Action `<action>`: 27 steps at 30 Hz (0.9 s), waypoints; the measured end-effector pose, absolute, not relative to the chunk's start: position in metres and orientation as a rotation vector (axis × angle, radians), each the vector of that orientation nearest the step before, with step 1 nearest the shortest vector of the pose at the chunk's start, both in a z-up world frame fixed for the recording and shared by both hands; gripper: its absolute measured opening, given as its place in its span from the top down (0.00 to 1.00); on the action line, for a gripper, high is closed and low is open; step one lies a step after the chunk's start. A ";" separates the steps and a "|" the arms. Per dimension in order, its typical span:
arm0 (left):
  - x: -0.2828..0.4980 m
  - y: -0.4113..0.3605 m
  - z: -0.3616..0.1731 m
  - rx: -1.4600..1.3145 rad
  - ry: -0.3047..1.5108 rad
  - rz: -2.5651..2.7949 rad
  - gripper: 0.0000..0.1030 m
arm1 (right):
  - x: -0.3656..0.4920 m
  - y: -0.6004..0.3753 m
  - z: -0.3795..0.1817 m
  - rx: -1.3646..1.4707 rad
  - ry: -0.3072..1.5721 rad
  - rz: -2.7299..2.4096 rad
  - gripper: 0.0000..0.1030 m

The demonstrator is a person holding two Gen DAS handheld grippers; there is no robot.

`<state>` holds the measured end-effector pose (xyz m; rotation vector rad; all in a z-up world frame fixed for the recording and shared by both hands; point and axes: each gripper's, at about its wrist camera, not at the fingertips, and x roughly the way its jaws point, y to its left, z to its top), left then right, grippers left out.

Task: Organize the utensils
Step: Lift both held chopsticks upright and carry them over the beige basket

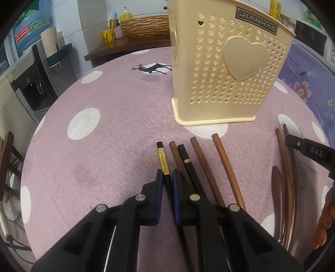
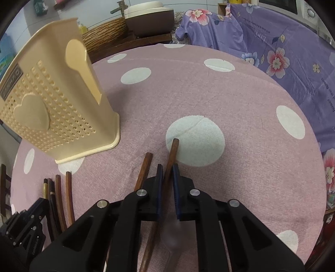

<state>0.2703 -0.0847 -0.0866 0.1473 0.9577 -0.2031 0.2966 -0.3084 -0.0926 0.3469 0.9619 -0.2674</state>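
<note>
A cream perforated utensil holder (image 1: 228, 69) (image 2: 52, 108) stands upright on the table. In front of it several chopsticks lie side by side. My left gripper (image 1: 167, 176) is shut on the black chopstick with a gold band (image 1: 162, 161), close to its near end. A second black chopstick (image 1: 186, 159) and brown wooden ones (image 1: 201, 159) lie just to its right. Further right lie long wooden handles (image 1: 281, 167). My right gripper (image 2: 168, 173) is shut on one brown wooden handle (image 2: 173, 150); another wooden handle (image 2: 146, 165) rests just to its left.
The round table carries a pink cloth with white dots (image 1: 104, 104). A purple floral cloth (image 2: 272, 52) covers something behind it at the right. A wicker basket (image 1: 146, 25) and a pot (image 2: 148, 16) stand at the back. A water dispenser (image 1: 31, 83) stands beyond the left edge.
</note>
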 end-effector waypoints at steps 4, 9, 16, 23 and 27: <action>0.273 -0.084 -0.086 0.142 0.957 -0.197 0.92 | 0.298 -0.312 -0.093 0.385 0.955 -0.243 0.91; 0.278 -0.081 -0.086 0.122 0.958 -0.191 0.92 | 0.296 -0.319 -0.089 0.464 0.923 -0.191 0.92; 0.274 -0.067 -0.058 0.052 0.889 -0.207 0.92 | 0.283 -0.320 -0.057 0.481 0.810 -0.120 0.93; 0.253 -0.045 0.007 -0.042 0.716 -0.255 0.92 | 0.250 -0.318 -0.004 0.428 0.639 -0.060 0.93; 0.242 -0.036 0.044 -0.065 0.605 -0.262 0.92 | 0.224 -0.316 0.036 0.350 0.530 -0.049 0.93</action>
